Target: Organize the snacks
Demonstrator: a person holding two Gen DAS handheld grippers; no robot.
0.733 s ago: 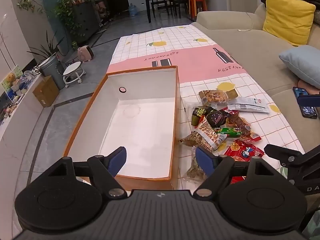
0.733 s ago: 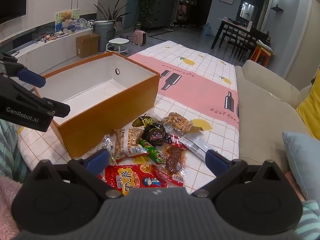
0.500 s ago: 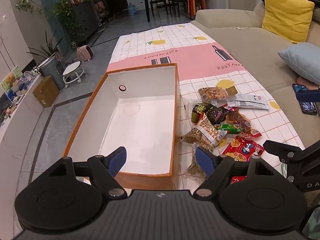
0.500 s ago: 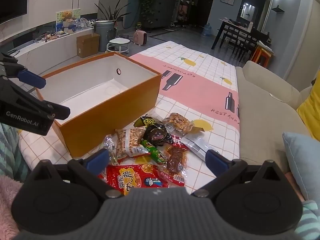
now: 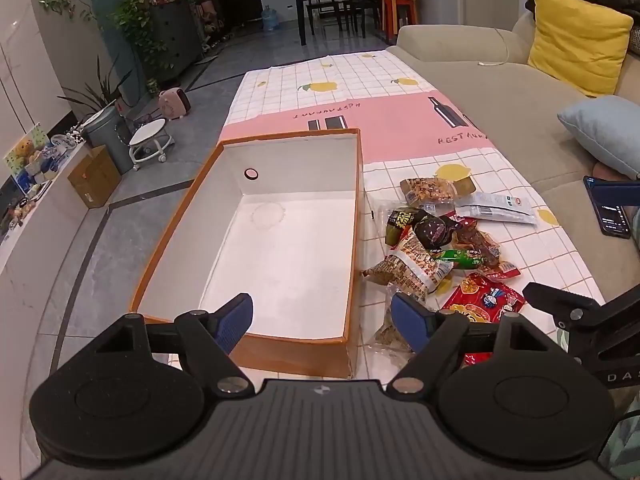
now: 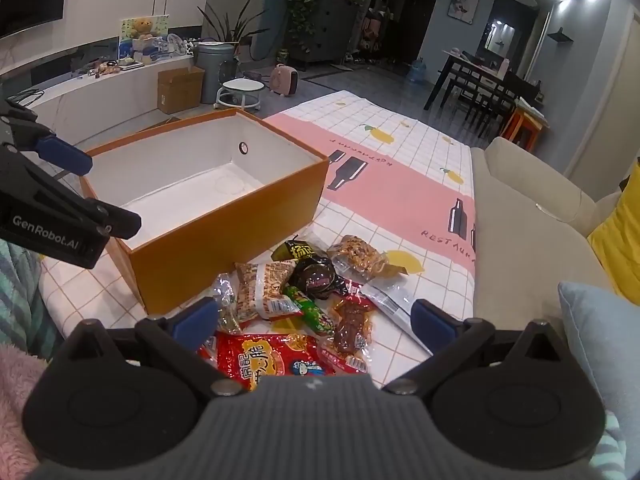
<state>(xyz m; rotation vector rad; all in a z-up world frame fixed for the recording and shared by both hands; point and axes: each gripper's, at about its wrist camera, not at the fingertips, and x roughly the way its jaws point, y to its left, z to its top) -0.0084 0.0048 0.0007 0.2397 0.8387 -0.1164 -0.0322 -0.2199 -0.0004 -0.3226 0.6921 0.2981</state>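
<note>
An empty orange box [image 5: 352,240] with a white inside stands on the table; it also shows in the right wrist view [image 6: 224,236]. A pile of snack packets [image 5: 436,248] lies to its right, with a red packet [image 6: 272,360] nearest me and a peanut packet [image 6: 264,288] beside the box. My left gripper [image 5: 322,320] is open and empty, above the box's near end. My right gripper [image 6: 312,320] is open and empty, above the near edge of the pile [image 6: 316,292].
A checked, pink-banded cloth [image 5: 360,84] covers the table. A beige sofa [image 5: 500,80] with a yellow cushion [image 5: 576,32] and a blue cushion [image 5: 604,132] runs along the right. A phone [image 5: 610,208] lies on the sofa. The floor drops off left of the box.
Both grippers have pulled back and up slightly, so the box and the pile sit a little farther off. Both stay open and empty. No snack has moved.
</note>
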